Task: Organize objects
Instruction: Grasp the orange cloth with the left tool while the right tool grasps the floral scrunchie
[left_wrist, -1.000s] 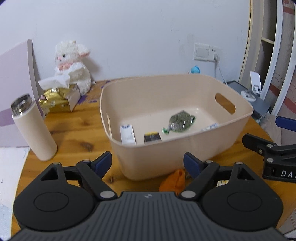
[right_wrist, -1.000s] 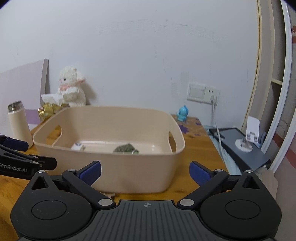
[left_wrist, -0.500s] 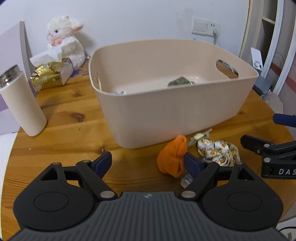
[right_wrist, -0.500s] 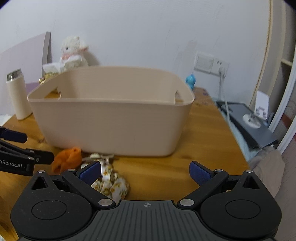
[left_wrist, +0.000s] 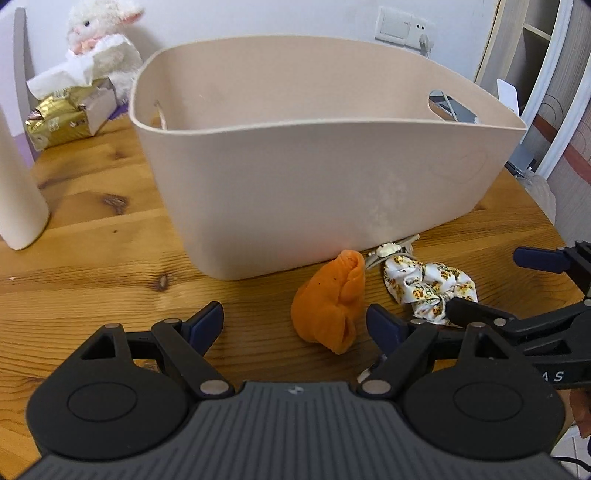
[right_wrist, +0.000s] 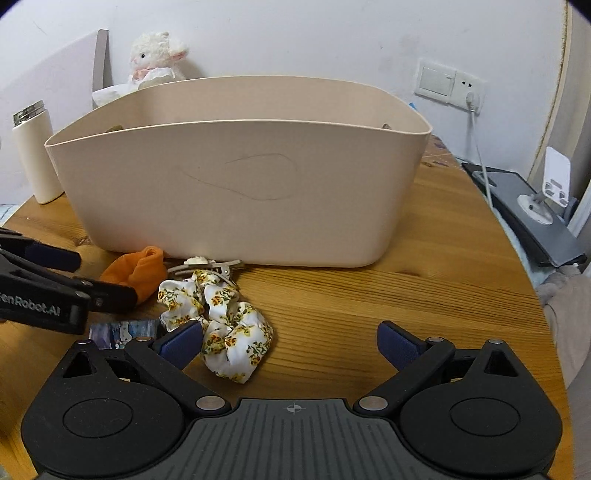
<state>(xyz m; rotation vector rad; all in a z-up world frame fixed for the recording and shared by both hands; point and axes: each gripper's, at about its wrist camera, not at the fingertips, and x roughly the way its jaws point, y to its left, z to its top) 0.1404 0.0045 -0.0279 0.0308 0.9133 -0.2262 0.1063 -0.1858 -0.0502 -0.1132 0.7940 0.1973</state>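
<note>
A beige plastic bin (left_wrist: 295, 177) (right_wrist: 236, 192) stands on the round wooden table (left_wrist: 92, 251). In front of it lie an orange cloth (left_wrist: 328, 302) (right_wrist: 138, 271), a floral scrunchie (left_wrist: 430, 288) (right_wrist: 221, 325), a beige hair clip (right_wrist: 205, 266) (left_wrist: 388, 251) and a small printed packet (right_wrist: 123, 332). My left gripper (left_wrist: 295, 325) is open, low over the table, with the orange cloth just ahead between its fingers. My right gripper (right_wrist: 288, 343) is open too, its left finger beside the scrunchie. The bin's contents are hidden by its wall.
A cream flask (right_wrist: 35, 155) (left_wrist: 14, 192) stands left of the bin. Behind it are a gold tissue box (left_wrist: 66, 114) and a white plush lamb (right_wrist: 155, 59). At the right, beyond the table edge, sit a grey device (right_wrist: 532, 218) and a wall socket with cable (right_wrist: 469, 92).
Both grippers came down from above the bin to table height in front of it. The bin's inside dropped out of sight, and the cloth, scrunchie and clip came into close view.
</note>
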